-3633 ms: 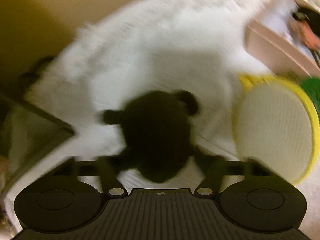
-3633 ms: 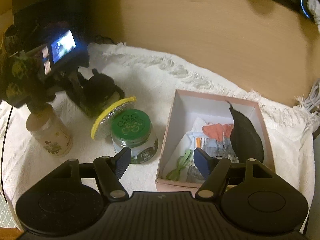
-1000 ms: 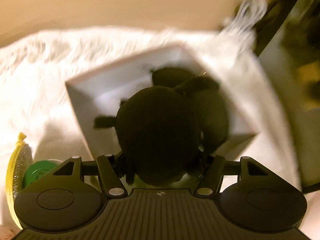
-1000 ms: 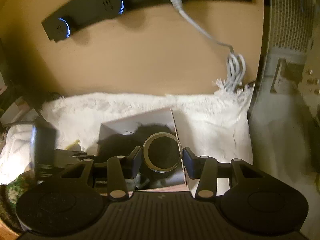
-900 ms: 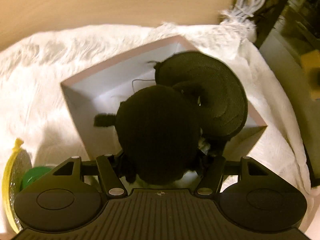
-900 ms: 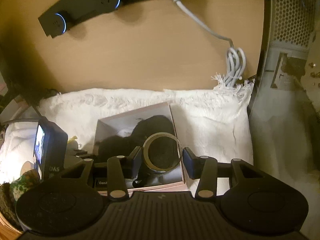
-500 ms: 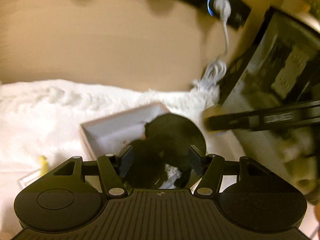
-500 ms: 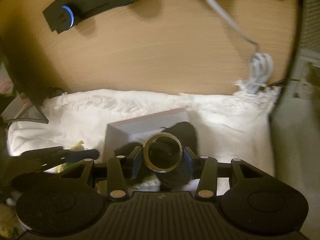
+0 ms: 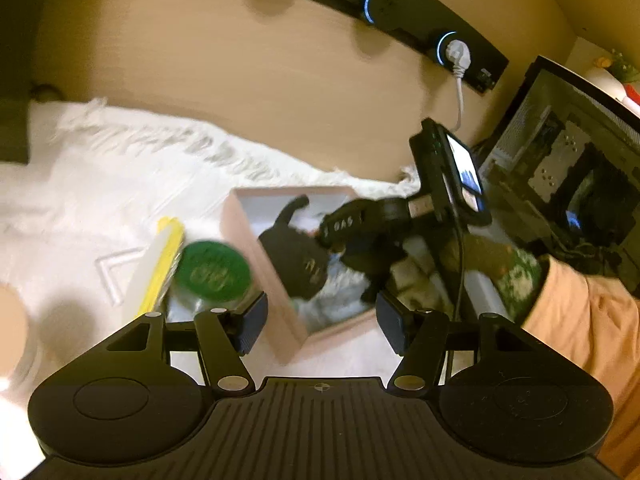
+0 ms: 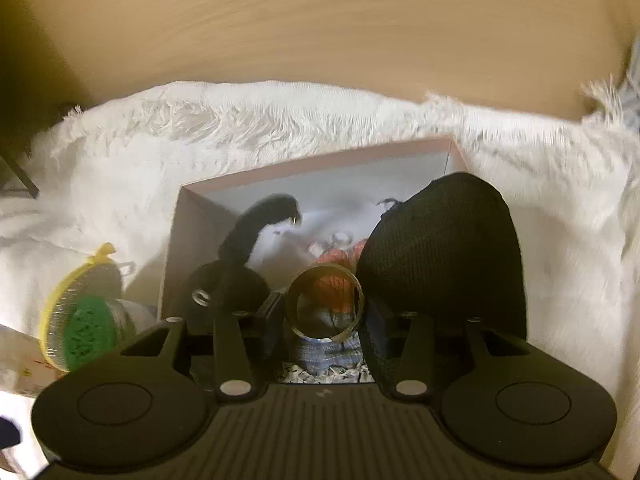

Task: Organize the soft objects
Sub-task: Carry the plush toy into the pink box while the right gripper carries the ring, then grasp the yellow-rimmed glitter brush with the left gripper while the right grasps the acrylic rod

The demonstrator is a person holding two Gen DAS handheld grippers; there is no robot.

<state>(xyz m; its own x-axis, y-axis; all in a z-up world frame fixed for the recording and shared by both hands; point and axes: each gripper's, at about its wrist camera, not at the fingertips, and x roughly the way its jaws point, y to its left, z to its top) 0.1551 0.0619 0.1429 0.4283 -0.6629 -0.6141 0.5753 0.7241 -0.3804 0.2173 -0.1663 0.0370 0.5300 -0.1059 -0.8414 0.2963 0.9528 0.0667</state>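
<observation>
Over the box: left gripper empty, right gripper clamped on a ring

Inside the pale pink cardboard box (image 10: 304, 168) lies a black soft plush piece with a curled tail-like strip (image 10: 256, 232), at the box's left side in the right wrist view. A black rounded knitted fabric piece (image 10: 444, 256) leans against the box's right wall, sticking up above the rim. Orange-and-white cloth (image 10: 340, 254) and grey-blue knit fabric (image 10: 320, 350) sit at the bottom between them, with shredded white paper near the front edge.

Right gripper (image 10: 322, 306): fingers closed partway on a brass-coloured metal ring (image 10: 323, 304), ring upright and facing the camera, held low over the box's front half.

Left gripper (image 9: 320, 314): fingers spread wide, nothing between them, raised above the box's near corner. In its view the same plush (image 9: 294, 256) shows in the box (image 9: 256, 248), and the right gripper body with its phone screen (image 9: 460, 168) reaches in from the right, held by a hand (image 9: 480, 256) with an orange sleeve.

Just left of the box: green-lidded clear jar (image 9: 212, 272), touching a yellow-rimmed round mesh disc (image 9: 162, 256) standing on edge. All sit on a white fringed cloth (image 10: 280, 120) over a tan wooden desk (image 9: 240, 60). Black power strip with blue-lit rings (image 9: 400, 20) runs along the back; a white plug is in it
</observation>
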